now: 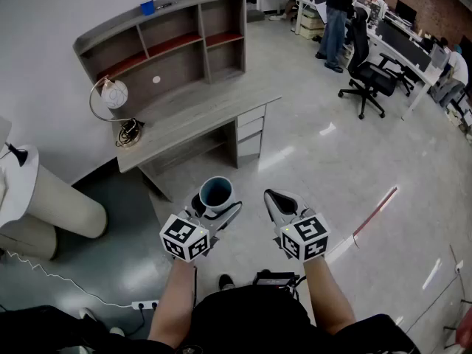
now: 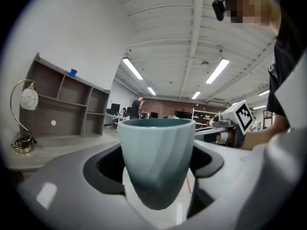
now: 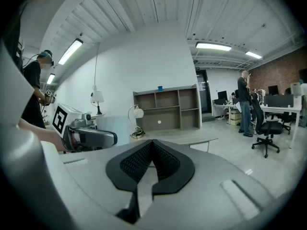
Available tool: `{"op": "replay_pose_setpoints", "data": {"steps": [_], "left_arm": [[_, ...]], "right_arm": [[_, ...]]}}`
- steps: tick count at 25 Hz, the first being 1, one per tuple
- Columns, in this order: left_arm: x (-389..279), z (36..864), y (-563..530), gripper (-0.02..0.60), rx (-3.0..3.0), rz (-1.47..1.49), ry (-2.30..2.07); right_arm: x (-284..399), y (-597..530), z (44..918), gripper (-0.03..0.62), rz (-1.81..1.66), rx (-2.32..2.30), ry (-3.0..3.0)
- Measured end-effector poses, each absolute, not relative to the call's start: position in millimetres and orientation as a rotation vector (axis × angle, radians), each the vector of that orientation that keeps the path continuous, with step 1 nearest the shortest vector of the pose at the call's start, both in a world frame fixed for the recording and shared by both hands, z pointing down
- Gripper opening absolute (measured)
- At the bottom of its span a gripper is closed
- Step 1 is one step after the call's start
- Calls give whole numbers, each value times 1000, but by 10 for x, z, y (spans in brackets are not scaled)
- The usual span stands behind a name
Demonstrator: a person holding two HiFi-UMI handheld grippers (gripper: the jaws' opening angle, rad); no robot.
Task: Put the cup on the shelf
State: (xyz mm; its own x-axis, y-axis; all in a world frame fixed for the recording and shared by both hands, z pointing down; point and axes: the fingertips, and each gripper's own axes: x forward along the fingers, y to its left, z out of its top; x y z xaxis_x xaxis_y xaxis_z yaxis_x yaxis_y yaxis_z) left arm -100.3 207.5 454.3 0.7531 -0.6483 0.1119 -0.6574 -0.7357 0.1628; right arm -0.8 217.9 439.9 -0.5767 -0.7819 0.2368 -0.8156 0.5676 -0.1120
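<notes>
**Cup held in the left gripper, shelf well off across the floor**

Cup first: a smooth teal-grey thing with faint swirl facets. It's wide at the rim, rounded at the bottom, and sits upright. The left gripper has its jaws spread wide around it, with the black pads pressing on both sides, so it's properly held up in the air. The right gripper is just beside it at about the same height. Its jaws are closed together with nothing in them, and you can see the ribbed black rubber meeting in a point. Both grippers have glossy light-grey plastic shells.

Further out, the grey wood-look shelf stands on the back of a matching desk against the white wall, well apart from the cup. It has open compartments with curved ends and reddish edges on the boards. A small blue thing sits on top, and a lamp with a hooped metal arm and a white globe stands at the desk's left end.

Only the head view shows the dark inside of the cup and the shiny grey floor. The left gripper view gives you the cup's outside shape. The right gripper view shows an office chair and a standing person off to the right.
</notes>
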Motion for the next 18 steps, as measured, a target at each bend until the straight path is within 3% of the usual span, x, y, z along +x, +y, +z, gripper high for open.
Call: {"op": "replay_pose_setpoints", "data": {"steps": [18], "left_arm": [[-975, 4501, 2135, 376, 2768, 60, -1029]], "right_arm": [[-29, 2228, 4366, 12, 318, 1355, -2661]]}}
